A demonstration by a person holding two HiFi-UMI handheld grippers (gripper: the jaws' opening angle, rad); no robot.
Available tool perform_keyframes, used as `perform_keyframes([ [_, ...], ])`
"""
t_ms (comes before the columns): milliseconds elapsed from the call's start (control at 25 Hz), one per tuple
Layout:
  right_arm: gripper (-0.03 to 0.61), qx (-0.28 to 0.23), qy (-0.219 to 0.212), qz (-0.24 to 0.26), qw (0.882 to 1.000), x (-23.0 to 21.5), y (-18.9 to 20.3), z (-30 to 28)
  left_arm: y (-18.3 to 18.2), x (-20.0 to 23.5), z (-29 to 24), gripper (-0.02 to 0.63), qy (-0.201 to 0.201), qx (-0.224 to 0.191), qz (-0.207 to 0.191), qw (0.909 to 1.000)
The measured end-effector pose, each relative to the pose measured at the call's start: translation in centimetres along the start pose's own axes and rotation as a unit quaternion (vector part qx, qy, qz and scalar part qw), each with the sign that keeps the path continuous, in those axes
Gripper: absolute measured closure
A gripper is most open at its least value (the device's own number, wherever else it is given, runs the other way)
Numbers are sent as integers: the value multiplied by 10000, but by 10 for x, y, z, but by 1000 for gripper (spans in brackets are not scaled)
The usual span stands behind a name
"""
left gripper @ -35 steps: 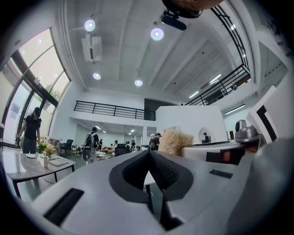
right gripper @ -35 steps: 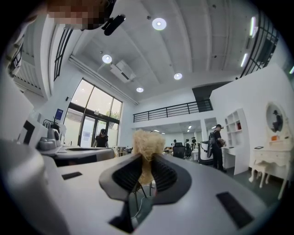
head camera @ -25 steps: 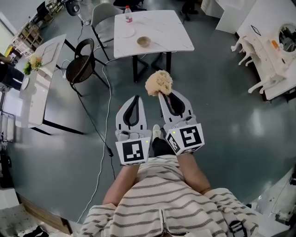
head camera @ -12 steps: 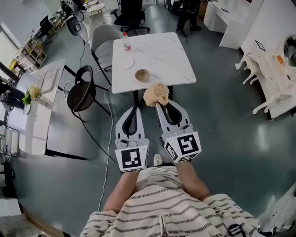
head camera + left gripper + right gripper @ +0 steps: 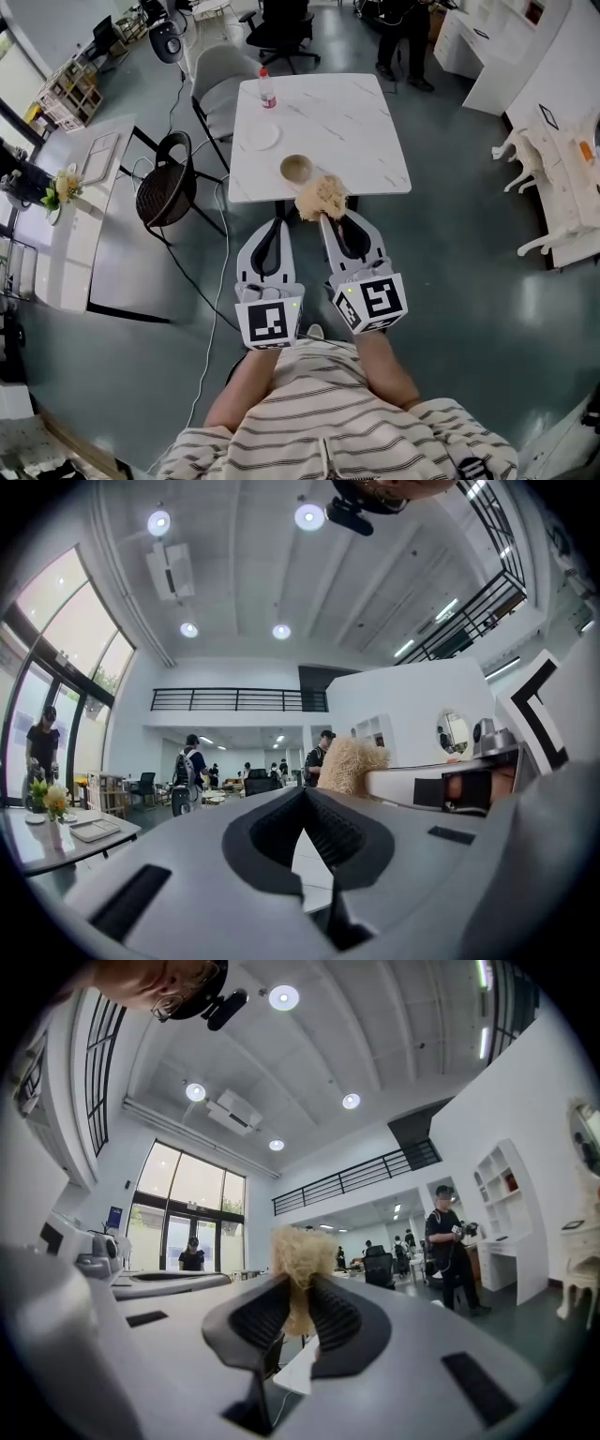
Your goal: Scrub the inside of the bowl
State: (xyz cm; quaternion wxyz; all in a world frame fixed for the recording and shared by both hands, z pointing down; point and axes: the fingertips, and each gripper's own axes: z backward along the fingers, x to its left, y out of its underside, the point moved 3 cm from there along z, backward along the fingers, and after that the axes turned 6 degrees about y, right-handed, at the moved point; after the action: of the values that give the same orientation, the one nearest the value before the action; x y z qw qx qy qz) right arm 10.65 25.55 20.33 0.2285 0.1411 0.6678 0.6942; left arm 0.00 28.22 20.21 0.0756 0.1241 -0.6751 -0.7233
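A: Where's the bowl [image 5: 296, 169]?

B: On the white bench [image 5: 361, 122], close to its near edge and a little left of the middle. It sits upright and looks empty. A plate [image 5: 262, 137] lies just beyond it to the left, and a bottle [image 5: 267, 89] stands near the far left corner.

A: And the tools?

B: The right hand-held gripper [image 5: 324, 216] is pinching a tan, fibrous scrubber [image 5: 322, 196] by its lower part, so the bushy top sticks out past the jaw tips. I'd say that grip leaves the working end free to reach into the bowl. The left hand-held gripper [image 5: 272, 225] has its jaws pressed together with nothing between them.

A: Is either one touching the bowl?

B: No. Both are held out in front of the person, side by side and pointing roughly level toward the bench. In the head view the scrubber overlaps the bench's near edge, just right of the bowl. I can't tell how high it is above the top.

A: So the scrubbing hasn't begun?

B: I judge not, since the bowl is untouched. The next move is probably to bring the scrubber down into it. The left one is free and could open to steady the rim. A light bowl that near an edge might skid or tip under scrubbing.
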Motion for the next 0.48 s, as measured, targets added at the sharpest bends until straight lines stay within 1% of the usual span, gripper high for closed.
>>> perform_keyframes([
  [160, 511, 77, -11, 21, 10000, -10, 8, -41, 12, 23, -33, 607, -24, 73, 82, 9999],
  [320, 511, 182, -30, 21, 9998, -15, 10, -88, 16, 54, -69, 607, -48, 125, 176, 9998],
  [480, 511, 219, 19, 48, 9997, -16, 8, -129, 21, 83, -103, 607, 29, 173, 262, 9995],
])
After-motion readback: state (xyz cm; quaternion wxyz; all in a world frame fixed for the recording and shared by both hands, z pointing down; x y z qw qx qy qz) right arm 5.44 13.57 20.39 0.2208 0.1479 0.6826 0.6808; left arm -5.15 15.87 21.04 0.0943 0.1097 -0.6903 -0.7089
